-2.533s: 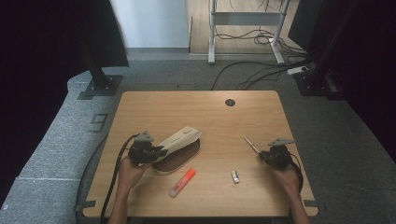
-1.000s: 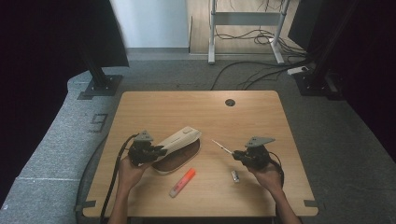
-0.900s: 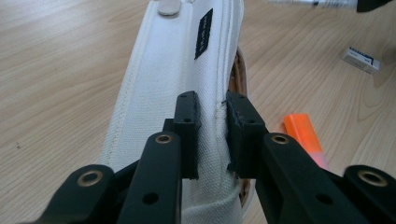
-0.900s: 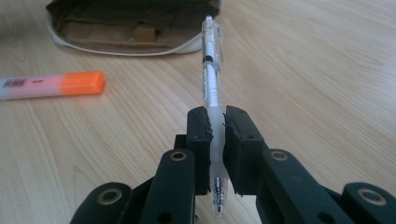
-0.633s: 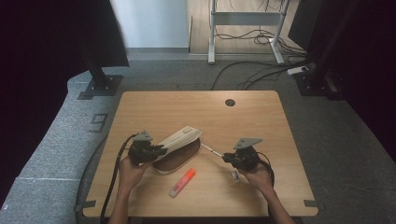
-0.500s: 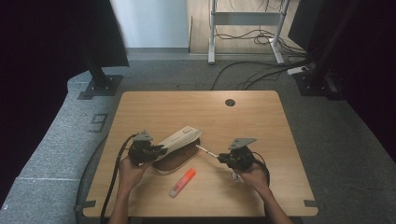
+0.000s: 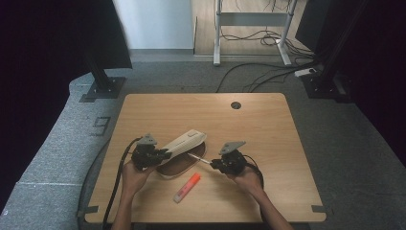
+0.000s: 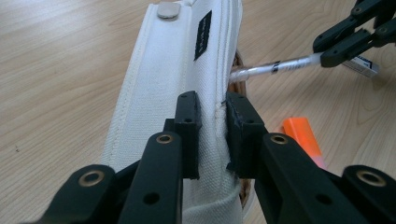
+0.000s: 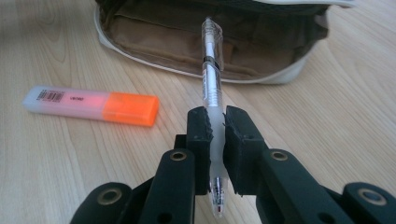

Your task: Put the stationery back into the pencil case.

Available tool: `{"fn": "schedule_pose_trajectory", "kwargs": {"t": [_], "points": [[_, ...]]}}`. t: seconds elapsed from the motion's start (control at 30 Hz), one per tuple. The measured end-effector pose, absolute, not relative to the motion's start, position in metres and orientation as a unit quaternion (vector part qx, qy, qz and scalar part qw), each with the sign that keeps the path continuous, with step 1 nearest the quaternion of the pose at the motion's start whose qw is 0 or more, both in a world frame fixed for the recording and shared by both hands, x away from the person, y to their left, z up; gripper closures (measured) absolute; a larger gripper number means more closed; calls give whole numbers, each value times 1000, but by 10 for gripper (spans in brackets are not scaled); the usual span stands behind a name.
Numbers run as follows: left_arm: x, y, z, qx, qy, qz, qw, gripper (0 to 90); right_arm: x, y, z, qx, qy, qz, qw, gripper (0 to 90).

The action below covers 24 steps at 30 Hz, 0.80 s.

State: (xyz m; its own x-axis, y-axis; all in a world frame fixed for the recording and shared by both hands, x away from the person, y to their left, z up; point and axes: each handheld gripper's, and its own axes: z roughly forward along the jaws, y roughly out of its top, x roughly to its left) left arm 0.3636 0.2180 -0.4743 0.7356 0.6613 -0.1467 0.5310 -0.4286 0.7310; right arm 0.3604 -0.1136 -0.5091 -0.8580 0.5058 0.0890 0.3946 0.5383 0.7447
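Gripper work from the high view first: the left gripper (image 7: pixel 154 154) sits at the near left of the bench (image 7: pixel 268 120), clamped on the raised lid of the pencil case (image 7: pixel 184 143), while the right gripper (image 7: pixel 221 164), near centre, is clamped on a pen (image 7: pixel 198 158). A moment ago that hand was well out to the right; it has carried the pen leftwards, so the tip is now at the case's opening. An orange highlighter (image 7: pixel 187 187) lies nearer the person, apart from the case.

In the left gripper view, the jaws pinch the white canvas flap of the pencil case (image 8: pixel 163 93), holding it lifted. The pen (image 8: pixel 275 69) comes in from the right, its end meeting the edge of the opening.

In the right gripper view, the jaws are shut on the pen (image 9: pixel 211 79) at its frosted grip; the clip end points into the brown interior of the pencil case (image 9: pixel 154 32). The highlighter (image 9: pixel 91 105) lies to the left.

Insertion looks about to begin; the pen probably needs pushing farther in before release.
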Motion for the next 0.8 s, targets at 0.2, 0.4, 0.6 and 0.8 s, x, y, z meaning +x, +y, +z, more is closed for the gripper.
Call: {"fn": "schedule_pose_trajectory", "kwargs": {"t": [0.2, 0.4, 0.6, 0.8], "points": [[364, 218, -475, 842, 354, 80, 400, 762, 365, -97, -510, 242, 880, 403, 64, 791], [364, 217, -475, 842, 352, 79, 401, 762, 369, -75, -509, 226, 886, 400, 63, 791], [364, 216, -475, 843, 352, 77, 401, 761, 374, -51, -513, 206, 896, 387, 65, 791], [364, 216, -475, 843, 351, 76, 401, 761, 378, -45, -514, 202, 898, 385, 67, 791]]}}
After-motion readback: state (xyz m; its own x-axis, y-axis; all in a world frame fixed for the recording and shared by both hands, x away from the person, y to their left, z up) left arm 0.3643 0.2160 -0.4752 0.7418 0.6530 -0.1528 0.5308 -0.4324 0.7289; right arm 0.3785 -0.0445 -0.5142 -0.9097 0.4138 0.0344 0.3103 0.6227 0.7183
